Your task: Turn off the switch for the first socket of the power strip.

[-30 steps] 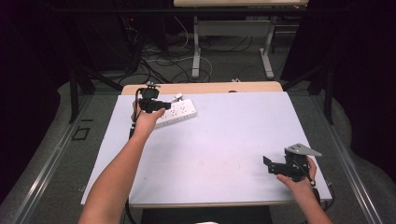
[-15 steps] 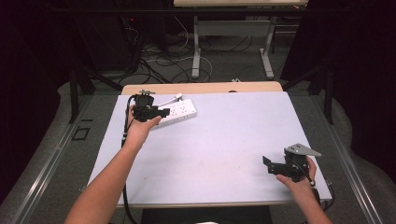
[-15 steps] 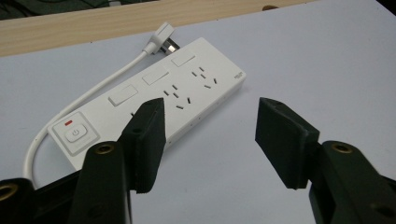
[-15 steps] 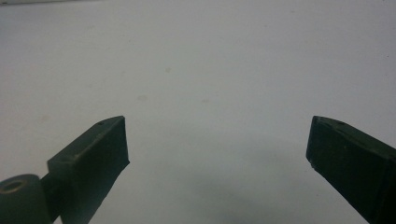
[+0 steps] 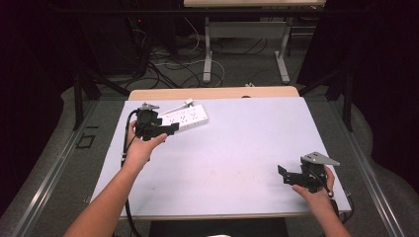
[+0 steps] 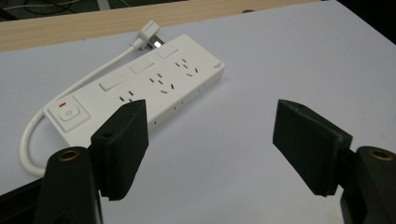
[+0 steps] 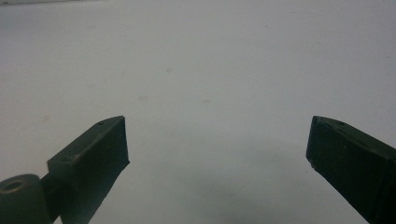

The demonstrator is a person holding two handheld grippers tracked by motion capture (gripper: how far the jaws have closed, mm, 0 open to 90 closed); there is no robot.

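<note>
Your left tool (image 5: pixel 170 129) sits at the far left of the pale surface (image 5: pixel 237 143), held in your left hand (image 5: pixel 141 148), and its jaws have just been opening; they now stand released and wide apart with nothing between them. Just beyond it lies a white power strip (image 5: pixel 187 117), flat on the surface near the far edge, angled so that its far end points toward the middle of the surface. In the left gripper view the power strip (image 6: pixel 140 91) shows a switch with a red mark (image 6: pixel 69 113) at the near end, three blank rocker buttons and rows of socket slots along its top. The left jaw overlaps the strip's near long side in that view, though you may not be touching it; the angle makes that hard to judge. A white cord (image 6: pixel 35 135) loops out from the switch end and runs behind the strip to a white plug (image 6: pixel 148 36) lying at the far end, by the wooden edge strip (image 6: pixel 93 21). Your right tool (image 5: pixel 282 172) rests near the front right corner of the surface, well apart from the power strip, held in your right hand (image 5: pixel 314 190). In the right gripper view its two black jaws are spread wide over bare surface (image 7: pixel 210 84), gripping nothing
</note>
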